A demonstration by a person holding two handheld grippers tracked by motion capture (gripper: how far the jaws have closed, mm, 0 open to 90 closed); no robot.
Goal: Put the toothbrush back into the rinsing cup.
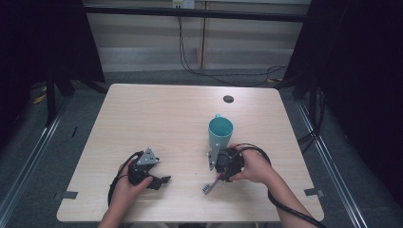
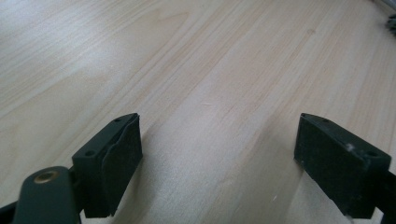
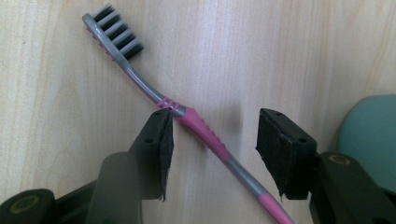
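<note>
A pink and grey toothbrush (image 3: 205, 135) with dark bristles lies flat on the wooden table (image 1: 157, 109), its head (image 1: 207, 188) toward the front edge. My right gripper (image 3: 212, 154) points down over its handle, open, with one jaw on each side. One pad (image 3: 166, 144) sits against the neck and the other stands apart. A teal mug (image 1: 220, 132) stands upright just behind that gripper (image 1: 219, 176). My left gripper (image 1: 159, 180) rests low at the front left, open, and its jaws (image 2: 217, 163) have bare wood between them.
A dark round hole (image 1: 228, 99) sits in the tabletop behind the mug. The mug's teal side (image 3: 371, 135) is close to my right jaw. Cables trail from both grippers toward the front edge. Bare wood covers the far and left parts of the table.
</note>
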